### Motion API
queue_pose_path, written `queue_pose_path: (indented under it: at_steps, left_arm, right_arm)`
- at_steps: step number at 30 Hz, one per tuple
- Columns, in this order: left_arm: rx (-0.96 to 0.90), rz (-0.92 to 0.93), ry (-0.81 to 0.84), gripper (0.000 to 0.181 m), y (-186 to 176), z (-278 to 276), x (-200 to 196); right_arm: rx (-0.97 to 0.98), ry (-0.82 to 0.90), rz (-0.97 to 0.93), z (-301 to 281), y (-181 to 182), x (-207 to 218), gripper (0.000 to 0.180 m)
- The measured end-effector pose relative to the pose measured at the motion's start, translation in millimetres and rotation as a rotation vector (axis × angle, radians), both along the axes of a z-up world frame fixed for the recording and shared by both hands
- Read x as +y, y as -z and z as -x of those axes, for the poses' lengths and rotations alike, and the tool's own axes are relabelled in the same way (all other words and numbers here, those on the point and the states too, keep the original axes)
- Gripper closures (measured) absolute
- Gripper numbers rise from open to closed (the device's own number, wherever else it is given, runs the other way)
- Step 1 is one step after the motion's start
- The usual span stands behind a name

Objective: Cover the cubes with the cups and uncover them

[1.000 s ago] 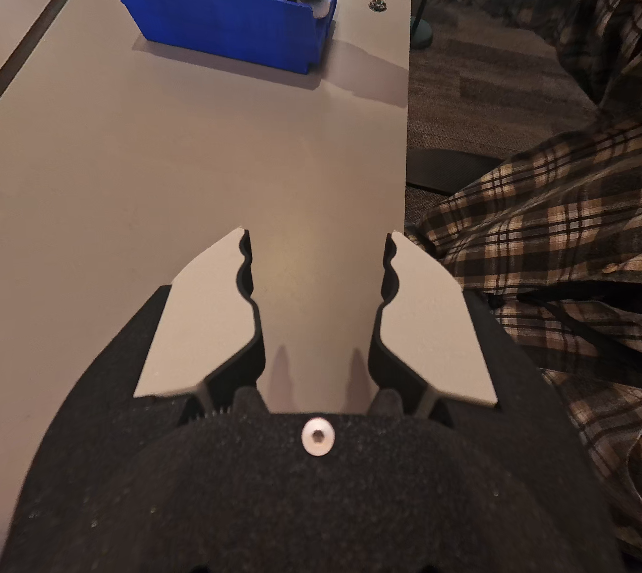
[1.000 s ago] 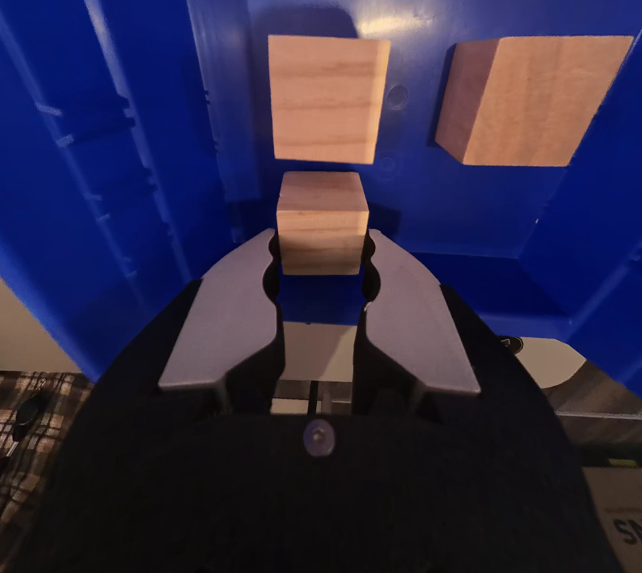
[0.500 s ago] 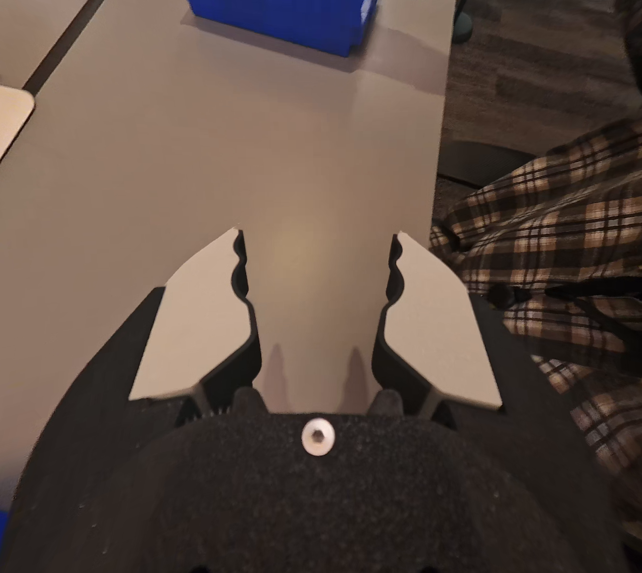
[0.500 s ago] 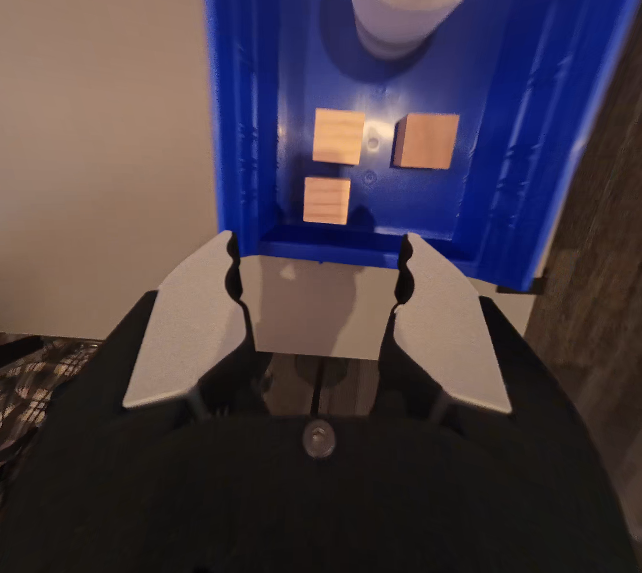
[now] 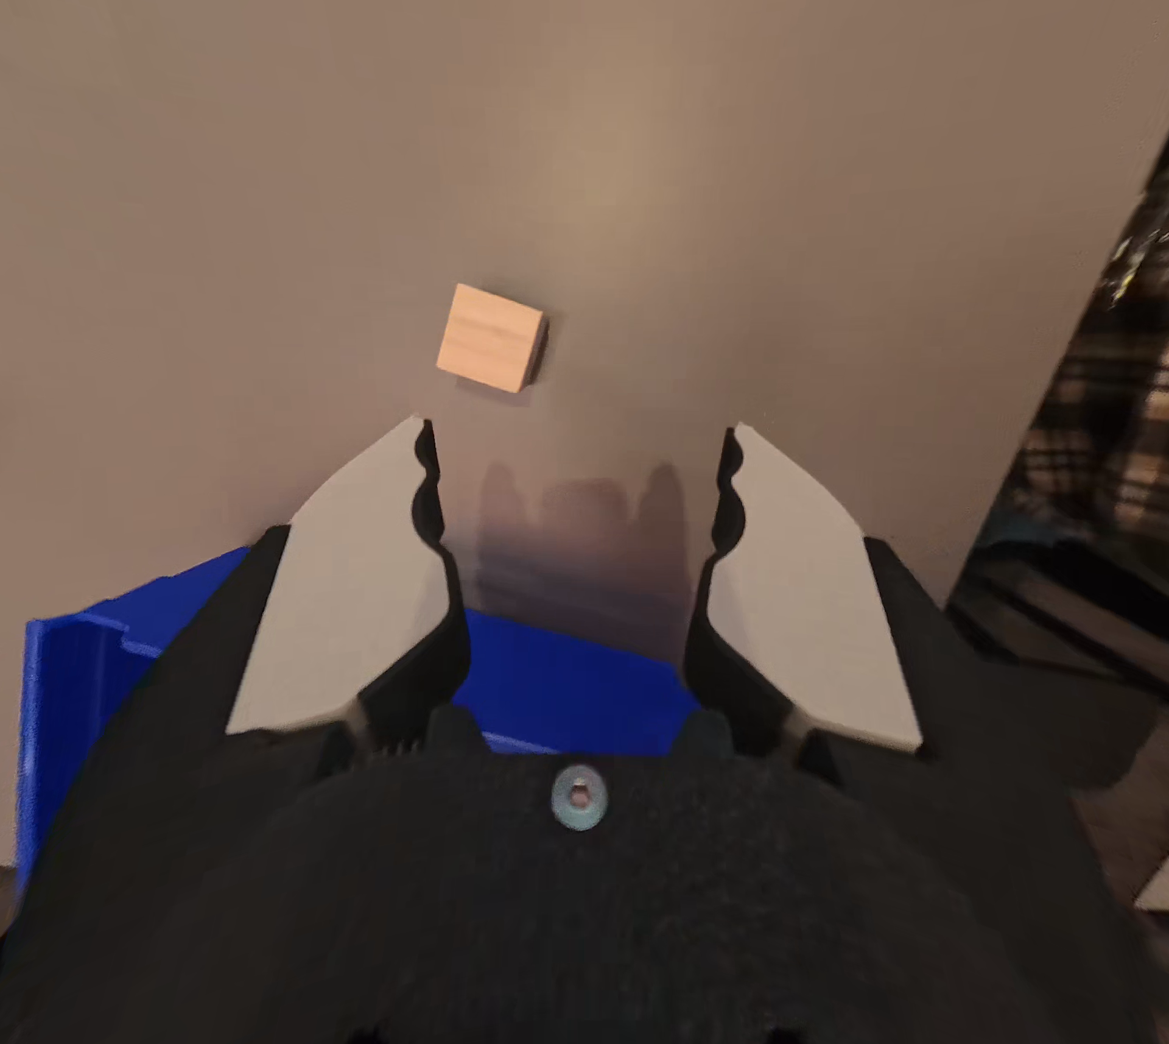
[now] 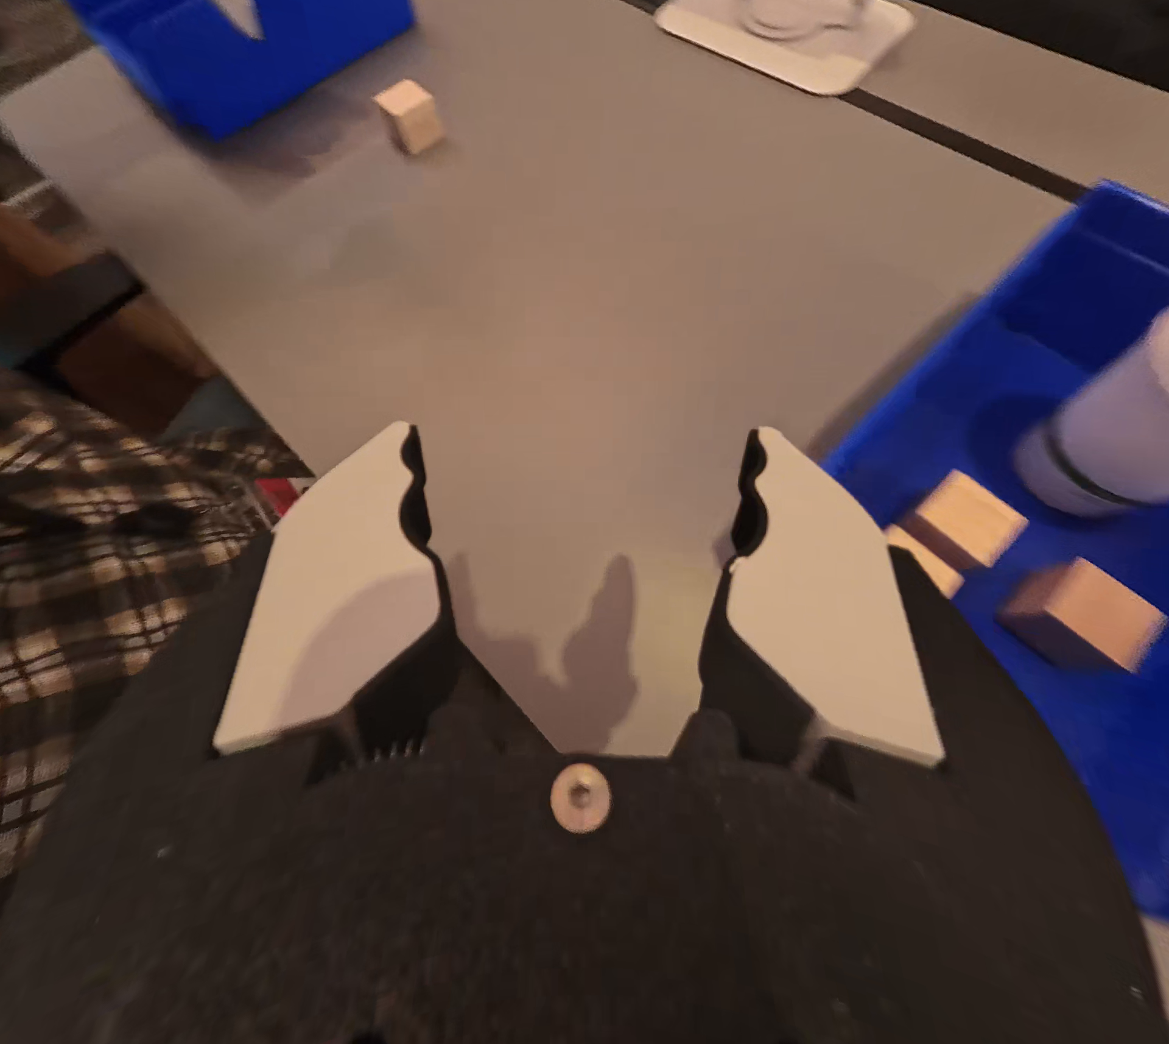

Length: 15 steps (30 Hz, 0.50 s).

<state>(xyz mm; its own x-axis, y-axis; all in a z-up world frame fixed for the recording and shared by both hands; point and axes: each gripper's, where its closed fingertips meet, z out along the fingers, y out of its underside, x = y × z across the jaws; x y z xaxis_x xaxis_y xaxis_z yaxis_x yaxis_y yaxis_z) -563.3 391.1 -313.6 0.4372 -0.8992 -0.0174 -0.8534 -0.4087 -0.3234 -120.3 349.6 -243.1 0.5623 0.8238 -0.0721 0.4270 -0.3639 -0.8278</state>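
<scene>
— Wooden, that lone cube on the grey table; it lies flat just ahead of the left gripper, a little toward its left finger, touching neither

— And that gripper's jaws?

— Spread wide, with bare tabletop and their own shadow between them. It hangs over the near wall of a blue bin; what the bin holds I cannot tell from this view

— What does the other camera give?

— The right gripper is spread just as wide, nothing between its fingers, above the table edge. To its right sits a second blue bin, touching or just beside the right finger. Inside it two cubes lie uncovered, and the corner of a third peeks out behind the finger. A white cup is in the same bin beyond them, blurred, with a dark band near its lower end

— Same lone cube in this view?

— Yes, far off at upper left, just beside the first bin, where the left gripper points down over it. A white stand base rests at the far side of the table, well apart from everything, and plaid fabric shows at the left
</scene>
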Motion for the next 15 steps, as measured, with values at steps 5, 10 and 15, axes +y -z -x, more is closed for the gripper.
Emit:
queue_pose_path:
  at_steps: [5, 10, 15]
  left_arm:
    - [0.147, 0.064, 0.094, 0.101, 40, 8, 25]
    - [0.240, 0.104, 0.125, 0.101, 73, 13, 38]
    - [0.199, 0.117, 0.135, 0.109, 87, 3, 44]
  right_arm:
    - [0.168, -0.159, -0.103, 43, 28, -29, 0.089]
    - [0.236, -0.194, -0.113, 61, 58, -40, 0.089]
    - [0.266, -0.217, -0.111, 74, 70, -45, 0.091]
